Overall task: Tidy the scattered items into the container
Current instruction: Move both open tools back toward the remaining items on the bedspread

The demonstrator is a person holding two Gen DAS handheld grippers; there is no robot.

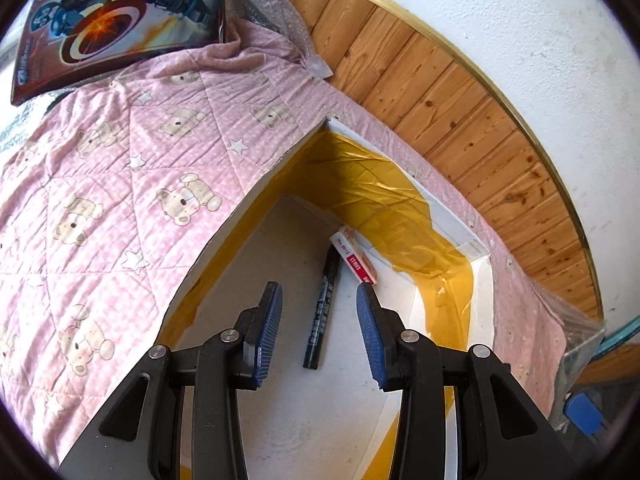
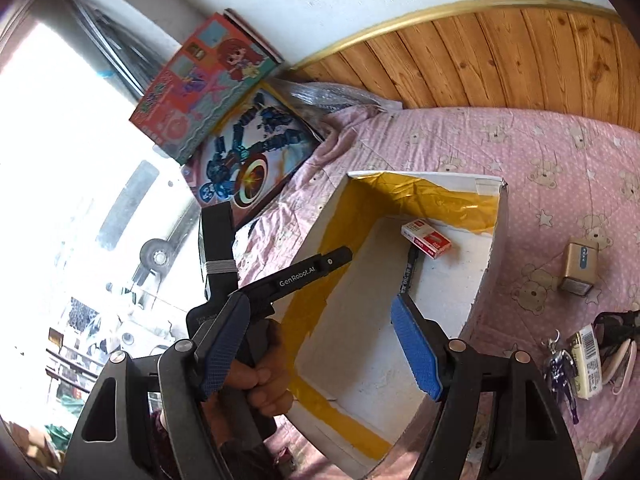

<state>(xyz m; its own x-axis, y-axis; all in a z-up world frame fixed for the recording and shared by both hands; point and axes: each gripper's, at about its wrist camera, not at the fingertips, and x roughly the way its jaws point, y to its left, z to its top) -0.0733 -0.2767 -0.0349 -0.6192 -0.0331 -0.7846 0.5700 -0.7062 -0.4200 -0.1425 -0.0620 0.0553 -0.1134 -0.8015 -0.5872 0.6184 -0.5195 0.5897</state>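
A white foam box [image 1: 256, 196] [image 2: 490, 248] lined with yellow tape sits on a pink bear-print quilt [image 1: 120, 184] [image 2: 540, 184]. Inside lie a black marker [image 1: 322, 308] [image 2: 409, 270] and a red-and-white staple box [image 1: 354, 256] [image 2: 426, 238]. My left gripper [image 1: 319, 296] is open and empty, hovering over the box above the marker. My right gripper [image 2: 320, 324] is open and empty above the box's near side. On the quilt right of the box lie a small gold-and-blue carton [image 2: 580, 266], a white lighter-like item [image 2: 588, 360] and a blue figurine keychain [image 2: 562, 372].
Two toy boxes [image 1: 116, 16] [image 2: 208, 84] lean at the head of the bed beside bubble wrap [image 1: 268, 4]. A wood-panelled wall [image 1: 460, 92] [image 2: 520, 56] runs behind. A pink-and-black hair item [image 2: 616, 340] lies at the right edge.
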